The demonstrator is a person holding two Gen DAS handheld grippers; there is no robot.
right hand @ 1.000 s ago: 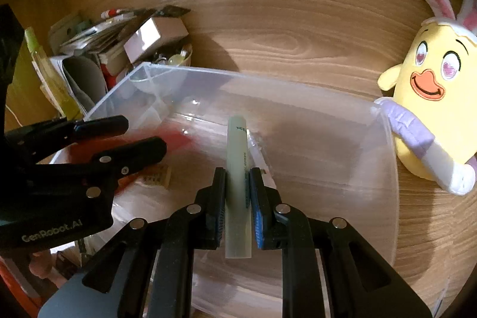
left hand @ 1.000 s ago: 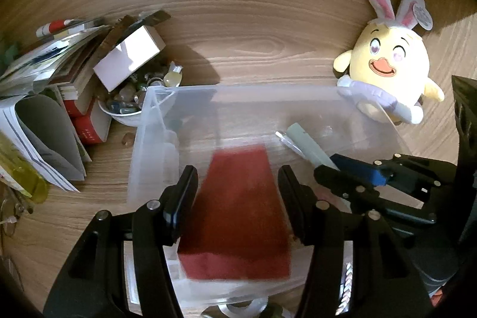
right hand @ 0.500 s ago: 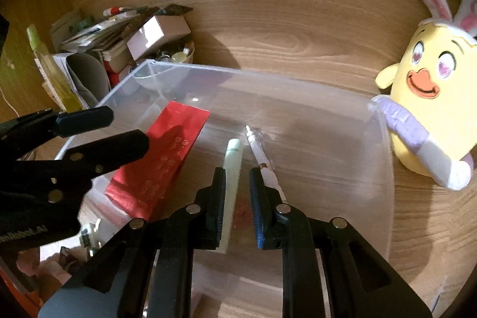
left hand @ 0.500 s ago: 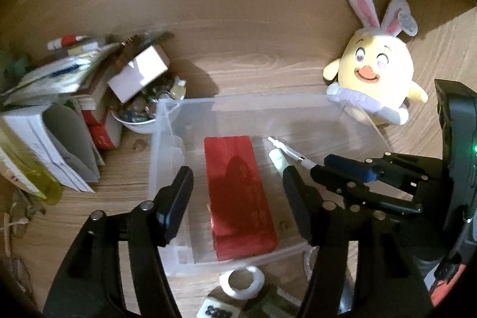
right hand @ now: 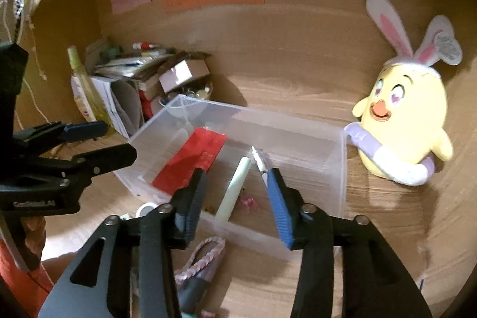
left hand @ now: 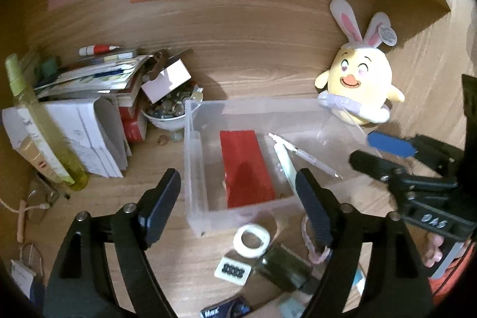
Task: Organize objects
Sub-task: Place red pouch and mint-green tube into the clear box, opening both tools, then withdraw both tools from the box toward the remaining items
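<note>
Centre frame in both views sits the clear plastic bin point(left hand: 193, 157), holding a red packet point(left hand: 246, 166), a pale green pen point(right hand: 234, 187) and a thin white pen point(left hand: 304, 154) side by side on its floor. We read this as a between-items step: both tools hang empty above the bin's near edge, the left gripper point(left hand: 238, 198) with jaws wide apart, the right gripper point(right hand: 235, 198) likewise spread. Next move, we judge, calls for choosing a loose piece outside the bin. Lower in the left view we note a white tape ring point(left hand: 252, 236), just beside the bin wall; the right view shows it only partly, but shows a braided cord point(right hand: 202, 254) more fully.
</note>
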